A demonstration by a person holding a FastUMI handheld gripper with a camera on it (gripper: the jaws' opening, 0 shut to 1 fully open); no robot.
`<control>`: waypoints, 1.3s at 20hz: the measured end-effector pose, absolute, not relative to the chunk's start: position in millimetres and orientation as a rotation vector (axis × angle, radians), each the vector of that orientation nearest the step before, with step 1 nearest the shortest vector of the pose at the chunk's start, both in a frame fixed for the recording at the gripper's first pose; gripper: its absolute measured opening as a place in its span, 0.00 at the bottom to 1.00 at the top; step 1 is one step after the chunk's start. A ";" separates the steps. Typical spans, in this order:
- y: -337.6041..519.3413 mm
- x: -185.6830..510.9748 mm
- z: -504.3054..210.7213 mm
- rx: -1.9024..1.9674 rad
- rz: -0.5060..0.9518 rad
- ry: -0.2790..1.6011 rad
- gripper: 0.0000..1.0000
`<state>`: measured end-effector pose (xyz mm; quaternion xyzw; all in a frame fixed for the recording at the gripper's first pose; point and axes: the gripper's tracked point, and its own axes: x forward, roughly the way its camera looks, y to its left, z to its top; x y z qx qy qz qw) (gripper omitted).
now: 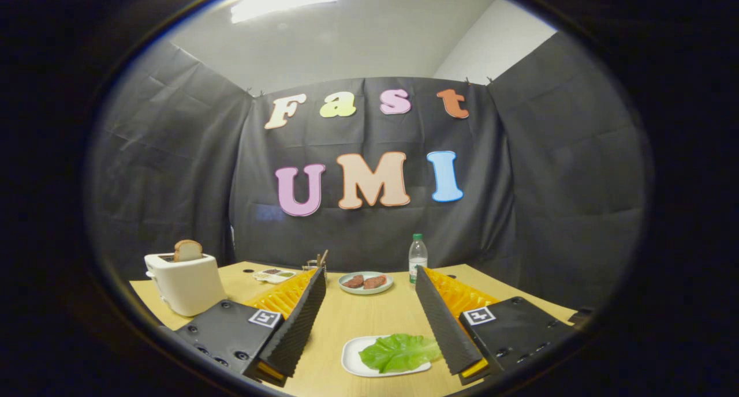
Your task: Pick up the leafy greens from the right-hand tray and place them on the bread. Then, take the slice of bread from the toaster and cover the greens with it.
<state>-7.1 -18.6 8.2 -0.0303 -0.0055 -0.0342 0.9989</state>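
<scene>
Your hand-held gripper (369, 319) hangs wide and empty above the leafy greens (399, 352) on their white tray (352, 356) between its fingers, so lower and close on the leaf first.

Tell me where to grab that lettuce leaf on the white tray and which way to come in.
Come down from above on the leafy greens and pinch the raised, crinkled middle fold. The leaf lies flat on the white tray, so no edge offers a side grip. The gripper has its jaws open, with the leaf low between them, nearer the right one.
</scene>
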 end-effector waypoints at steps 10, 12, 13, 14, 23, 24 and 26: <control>-48.1 -7.9 -31.4 -0.043 -0.077 0.165 0.98; -56.5 -6.4 -35.8 -0.019 -0.086 0.215 0.98; -61.6 -4.9 -38.6 -0.014 -0.089 0.239 0.98; -67.5 -3.9 -41.4 -0.016 -0.100 0.266 0.98; -102.9 -4.5 -103.2 0.120 -0.162 0.584 0.98; -104.8 -3.0 -110.1 0.156 -0.163 0.604 0.98; -110.2 -1.8 -126.8 0.212 -0.177 0.642 0.98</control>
